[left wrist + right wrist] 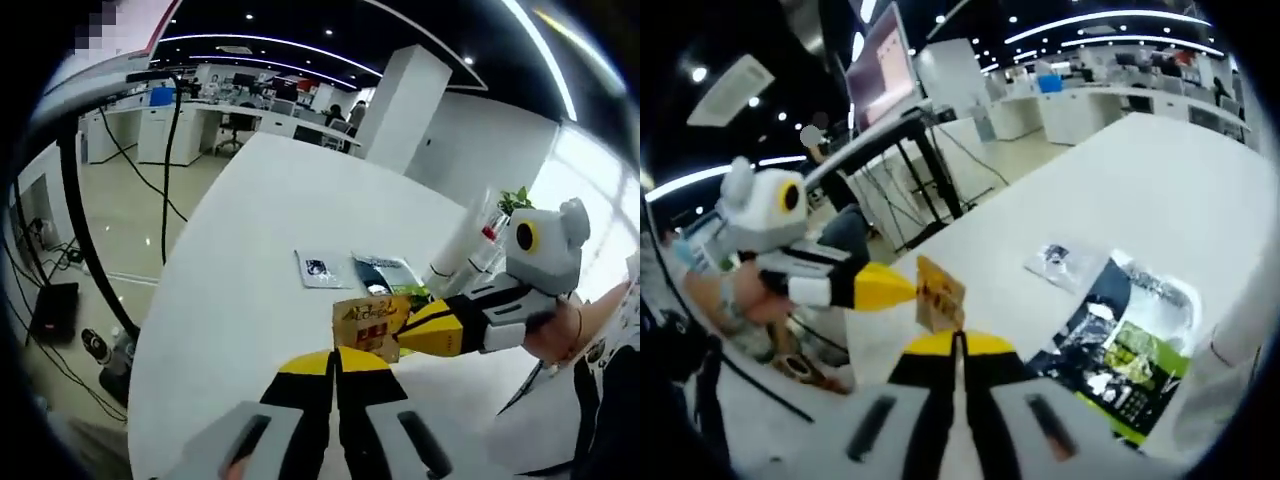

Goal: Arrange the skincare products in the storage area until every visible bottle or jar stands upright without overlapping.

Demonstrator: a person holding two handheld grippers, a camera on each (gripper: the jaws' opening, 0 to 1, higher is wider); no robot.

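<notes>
I see one big white table with a round edge. It is the biggest thing here. Two flat packets lie on it side by side. One is a big dark packet with a green part. The other is a small white packet with a dark picture. One tall white bottle shape stands past the packets, but it is too blurry to say more.

There is one small orange and gold box. It is up off the table, near the table's edge, between my two grippers.

My left gripper points forward over the table. Its two yellow-tipped fingers are pressed together with no gap, and the box sits right at their tips. My right gripper comes in from the other side, so the two grippers meet at the box. Its fingers are pressed together too, tips right at the box. I cannot tell if either one pinches an edge of the box. My hand wraps around the right gripper's handle.
</notes>
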